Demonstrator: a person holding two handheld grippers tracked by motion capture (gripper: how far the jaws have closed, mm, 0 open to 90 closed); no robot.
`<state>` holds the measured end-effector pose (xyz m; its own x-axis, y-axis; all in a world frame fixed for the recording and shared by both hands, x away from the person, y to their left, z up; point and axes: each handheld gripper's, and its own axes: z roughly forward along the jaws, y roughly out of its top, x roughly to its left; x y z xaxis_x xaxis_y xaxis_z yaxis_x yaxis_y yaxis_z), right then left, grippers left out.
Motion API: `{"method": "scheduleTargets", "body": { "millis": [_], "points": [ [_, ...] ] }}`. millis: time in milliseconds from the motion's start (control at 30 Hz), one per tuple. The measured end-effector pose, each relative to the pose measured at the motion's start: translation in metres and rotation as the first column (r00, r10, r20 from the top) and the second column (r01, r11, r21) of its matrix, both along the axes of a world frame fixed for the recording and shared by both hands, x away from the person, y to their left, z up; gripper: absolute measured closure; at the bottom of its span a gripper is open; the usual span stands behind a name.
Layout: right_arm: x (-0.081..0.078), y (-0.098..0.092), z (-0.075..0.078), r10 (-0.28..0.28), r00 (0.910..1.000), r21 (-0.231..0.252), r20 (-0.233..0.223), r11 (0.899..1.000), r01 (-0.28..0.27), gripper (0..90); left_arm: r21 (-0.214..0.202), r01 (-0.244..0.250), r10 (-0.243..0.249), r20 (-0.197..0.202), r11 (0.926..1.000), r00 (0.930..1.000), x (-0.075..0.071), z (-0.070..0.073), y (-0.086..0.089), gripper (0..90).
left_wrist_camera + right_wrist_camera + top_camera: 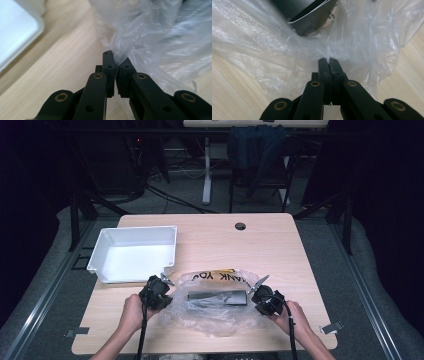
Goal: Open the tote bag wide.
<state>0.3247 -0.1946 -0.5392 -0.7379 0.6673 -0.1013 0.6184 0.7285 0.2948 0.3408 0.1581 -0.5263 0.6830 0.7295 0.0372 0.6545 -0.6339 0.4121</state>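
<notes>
Bag [215, 307] lies between both tools, each hand-held gripper, left [116, 65] and right [329, 62], clamped on its film.

Crumpled clear plastic bag [215, 312] on table

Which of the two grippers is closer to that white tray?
The left. The left gripper pinches the plastic bag just below the white tray's near right corner; the right gripper grips the bag's far side.

Dark box [308, 15]: cut off by top frame edge, veiled by plastic bag [274, 50].
Bag lettering [220, 276]: partly creased, unreadable.
White tray [15, 35]: blurred, cropped upper left.
</notes>
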Motion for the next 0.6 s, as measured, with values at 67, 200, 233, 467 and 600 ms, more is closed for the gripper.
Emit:
{"method": "scheduleTargets", "body": {
  "millis": [67,200,233,467,600],
  "points": [
    [-0.001,0.002,0.0,-0.005,0.9998,-0.01,0.019,1.0,0.006,90.0,0.021,-0.013,0.013,0.024,0.9997,0.9996,0.003,0.0,0.002,87.2],
    [0.001,0.0,0.001,-0.026,0.9982,-0.026,0.054,0.999,0.028,90.0,0.058,-0.036,0.034,0.044,0.9977,0.9984,0.01,-0.004,0.0,87.6],
    [0.004,-0.001,0.001,-0.033,0.9975,-0.03,0.063,0.999,0.035,90.0,0.063,-0.037,0.035,0.04,0.9973,0.9986,0.012,-0.005,0.0,87.6],
    [0.015,0.002,0.0,-0.04,0.991,-0.065,0.128,0.997,0.049,90.0,0.105,-0.024,0.024,0.0,0.9942,0.9997,0.014,-0.014,-0.001,88.3],
    [0.018,0.002,0.001,-0.028,0.9929,-0.063,0.116,0.997,0.035,89.6,0.112,-0.003,0.007,-0.033,0.9936,0.9994,0.007,-0.018,0.002,88.5]
  ]
}}
